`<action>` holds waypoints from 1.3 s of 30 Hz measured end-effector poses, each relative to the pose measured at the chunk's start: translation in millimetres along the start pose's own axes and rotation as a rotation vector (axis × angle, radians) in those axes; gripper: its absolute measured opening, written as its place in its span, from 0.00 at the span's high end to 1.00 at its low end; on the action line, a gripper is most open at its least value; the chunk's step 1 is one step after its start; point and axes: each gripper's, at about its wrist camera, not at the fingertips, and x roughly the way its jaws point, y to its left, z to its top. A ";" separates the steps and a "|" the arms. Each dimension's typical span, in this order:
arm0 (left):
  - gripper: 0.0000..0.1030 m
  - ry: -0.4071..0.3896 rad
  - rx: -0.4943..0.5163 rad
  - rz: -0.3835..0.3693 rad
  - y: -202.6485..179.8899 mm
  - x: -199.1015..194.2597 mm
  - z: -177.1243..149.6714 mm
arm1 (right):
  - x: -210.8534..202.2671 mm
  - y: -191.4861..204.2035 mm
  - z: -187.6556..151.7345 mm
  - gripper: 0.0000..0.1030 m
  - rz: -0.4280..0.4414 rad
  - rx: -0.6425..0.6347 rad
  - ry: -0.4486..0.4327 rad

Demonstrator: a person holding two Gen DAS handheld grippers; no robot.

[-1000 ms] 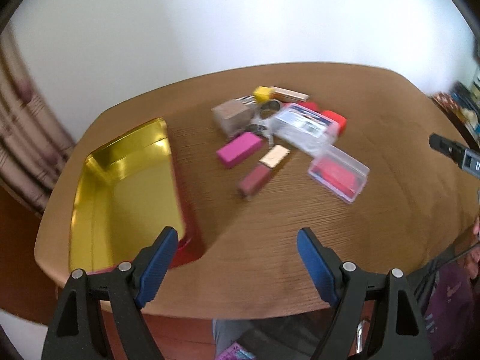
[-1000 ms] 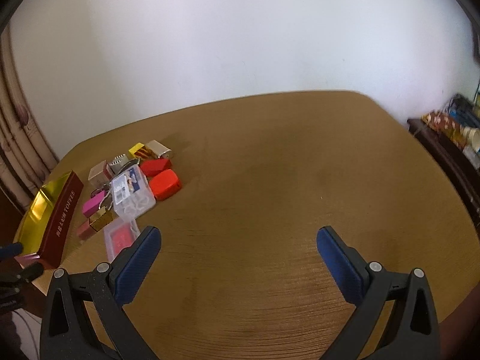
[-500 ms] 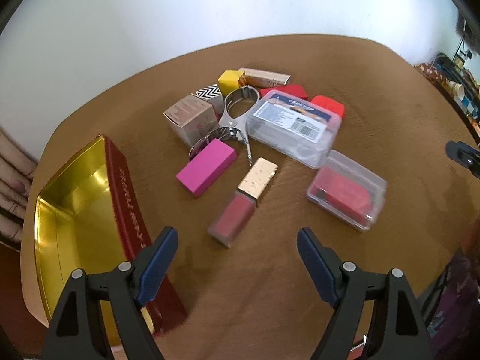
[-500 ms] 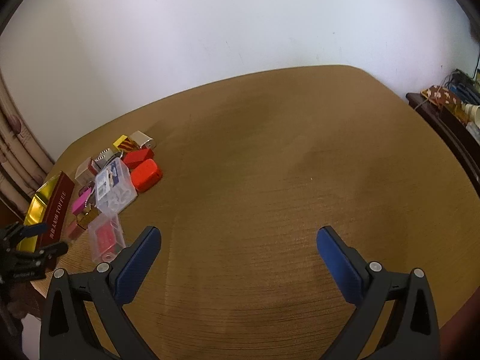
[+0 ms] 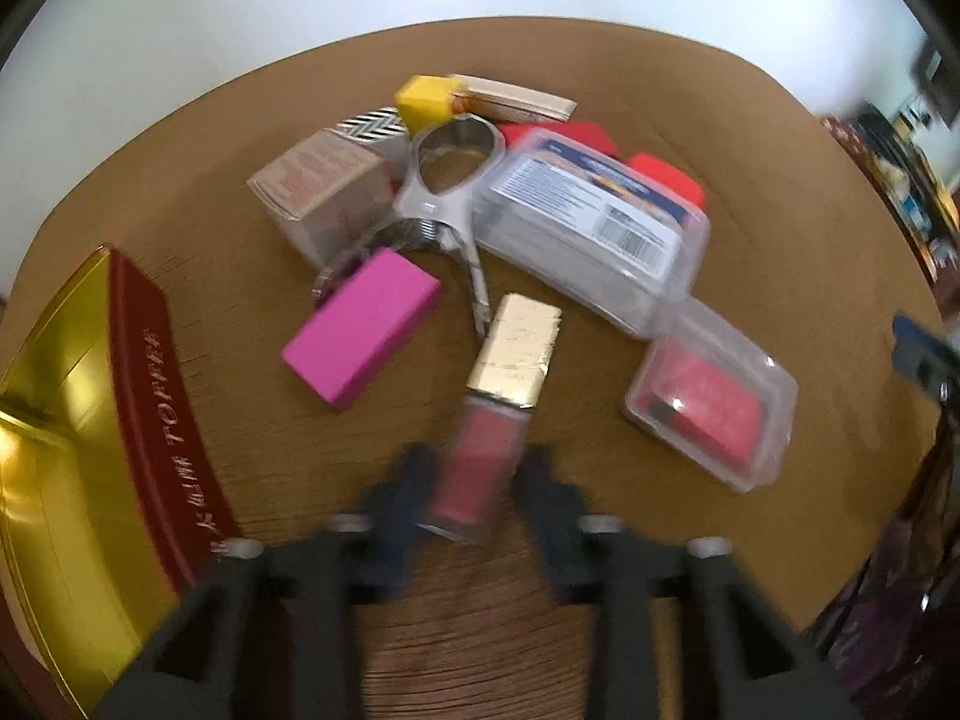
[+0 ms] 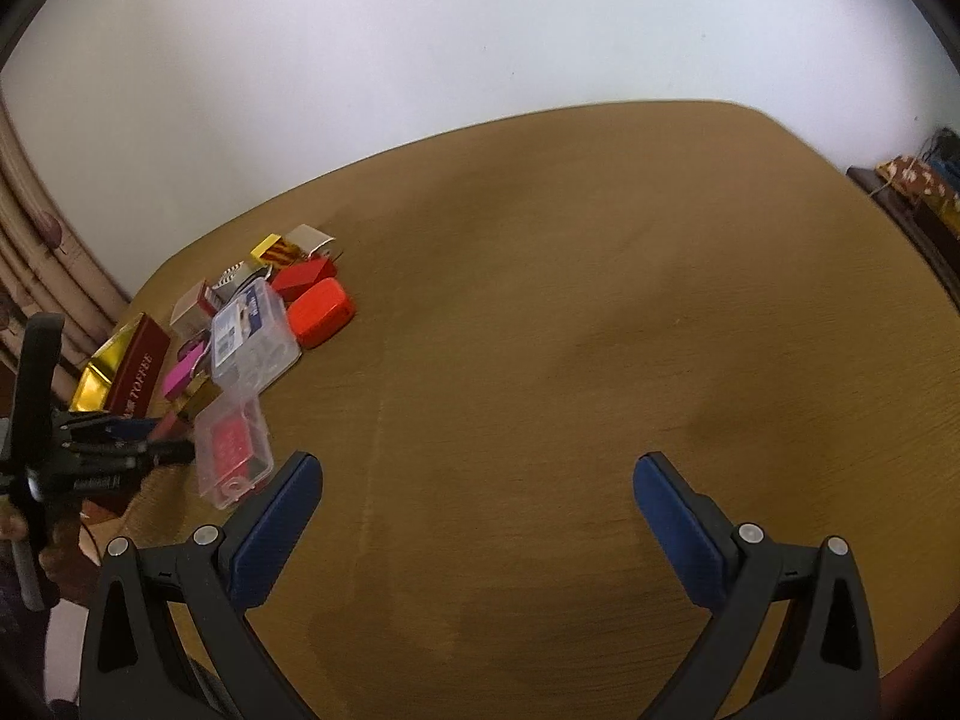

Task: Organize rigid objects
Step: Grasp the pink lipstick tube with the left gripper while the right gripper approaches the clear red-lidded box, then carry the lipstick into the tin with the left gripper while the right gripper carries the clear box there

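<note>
A pink bottle with a gold cap [image 5: 501, 396] lies on the wooden table [image 5: 750, 168]. My left gripper [image 5: 474, 495] has closed its blurred blue fingers around the bottle's pink end. A gold tin with red sides [image 5: 78, 420] stands to its left. A pile of small things lies beyond: a magenta block [image 5: 363, 327], a metal clip [image 5: 447, 180], a cardboard box [image 5: 321, 189], two clear plastic cases [image 5: 591, 222] [image 5: 711, 399]. My right gripper [image 6: 477, 525] is open and empty over bare table, right of the pile [image 6: 258, 330].
A yellow cube [image 5: 423, 97], a beige stick [image 5: 516, 97] and red pieces [image 5: 663, 177] lie at the back of the pile. A white wall stands behind the table. Curtains [image 6: 36, 252] hang at the left. Shelves with clutter [image 6: 918, 186] stand at the right.
My left gripper has moved forward onto the pink bottle and its fingers have closed in from wide open. My right gripper has stayed open and shifted only slightly.
</note>
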 end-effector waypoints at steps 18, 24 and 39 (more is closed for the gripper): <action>0.80 -0.191 -0.169 0.002 -16.0 -66.5 -70.7 | 15.9 103.4 -7.0 0.00 0.200 -0.353 0.091; 0.80 -0.252 -0.188 0.021 -5.4 -103.3 -88.4 | 30.5 127.5 -2.4 0.00 0.195 -0.415 0.113; 0.80 -0.374 -0.244 0.070 43.1 -163.2 -99.6 | 83.0 151.5 1.5 0.36 0.067 -0.515 0.284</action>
